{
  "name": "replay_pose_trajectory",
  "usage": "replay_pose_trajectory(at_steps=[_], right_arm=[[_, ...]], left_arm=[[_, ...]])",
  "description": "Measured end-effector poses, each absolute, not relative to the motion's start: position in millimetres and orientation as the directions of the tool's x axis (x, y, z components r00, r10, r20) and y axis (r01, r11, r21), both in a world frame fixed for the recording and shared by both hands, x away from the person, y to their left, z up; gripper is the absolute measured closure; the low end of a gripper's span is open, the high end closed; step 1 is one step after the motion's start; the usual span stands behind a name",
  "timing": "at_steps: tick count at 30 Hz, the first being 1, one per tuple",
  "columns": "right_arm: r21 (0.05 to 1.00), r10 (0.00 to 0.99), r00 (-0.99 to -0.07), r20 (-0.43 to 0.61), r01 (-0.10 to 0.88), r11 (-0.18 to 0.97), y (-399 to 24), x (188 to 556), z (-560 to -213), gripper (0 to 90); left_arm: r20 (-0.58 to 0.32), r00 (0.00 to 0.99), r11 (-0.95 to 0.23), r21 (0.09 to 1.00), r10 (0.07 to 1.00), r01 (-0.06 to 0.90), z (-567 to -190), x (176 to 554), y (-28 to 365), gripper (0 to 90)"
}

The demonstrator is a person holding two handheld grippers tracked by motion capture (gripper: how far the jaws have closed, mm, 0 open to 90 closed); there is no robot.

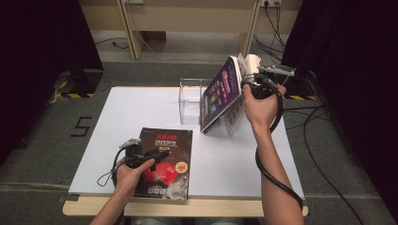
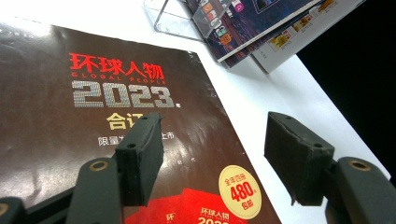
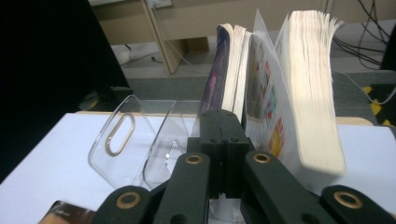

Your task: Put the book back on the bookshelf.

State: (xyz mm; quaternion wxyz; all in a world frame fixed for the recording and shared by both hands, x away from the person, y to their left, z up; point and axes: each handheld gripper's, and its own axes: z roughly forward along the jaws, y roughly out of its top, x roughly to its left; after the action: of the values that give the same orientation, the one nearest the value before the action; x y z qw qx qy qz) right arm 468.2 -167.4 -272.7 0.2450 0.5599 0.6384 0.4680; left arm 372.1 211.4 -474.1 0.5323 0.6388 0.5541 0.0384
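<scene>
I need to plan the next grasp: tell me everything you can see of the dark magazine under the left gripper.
The dark magazine lies flat, face up, at the table's near edge. Its glossy brown-black cover carries red and silver lettering, "2023", and a round yellow sticker. It looks thick. The left gripper hovers over its cover, fingers apart, gripping nothing.

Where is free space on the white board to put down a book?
Free: the board's far left part, beyond the dark magazine, left of the clear stand; also the near right part, right of that magazine. Crowded: around the stand, where the tilted book leans.
</scene>
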Motion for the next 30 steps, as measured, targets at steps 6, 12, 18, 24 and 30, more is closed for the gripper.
replay_pose_trajectory(at_steps=[6, 12, 18, 24, 30], right_arm=[[0.879, 0.932, -0.285, 0.224, 0.473, -0.066, -172, 447, -284, 90.0], [0.864, 0.925, -0.298, 0.233, 0.501, -0.056, -170, 443, -301, 90.0], [0.860, 0.924, -0.304, 0.231, 0.508, -0.048, -164, 446, -307, 90.0], [0.868, 0.926, -0.308, 0.219, 0.494, -0.042, -160, 451, -308, 90.0], [0.860, 0.925, -0.308, 0.222, 0.509, -0.037, -160, 445, -311, 90.0]], left_arm=[[-0.541, 0.382, 0.181, 0.723, 0.749, 0.667, -474, 372, 211, 36.4], [-0.540, 0.384, 0.179, 0.723, 0.749, 0.667, -474, 372, 210, 36.4], [-0.540, 0.384, 0.179, 0.723, 0.749, 0.667, -474, 372, 210, 36.4], [-0.542, 0.381, 0.185, 0.723, 0.749, 0.666, -474, 372, 212, 36.4], [-0.541, 0.382, 0.185, 0.725, 0.749, 0.664, -474, 373, 213, 36.4]])
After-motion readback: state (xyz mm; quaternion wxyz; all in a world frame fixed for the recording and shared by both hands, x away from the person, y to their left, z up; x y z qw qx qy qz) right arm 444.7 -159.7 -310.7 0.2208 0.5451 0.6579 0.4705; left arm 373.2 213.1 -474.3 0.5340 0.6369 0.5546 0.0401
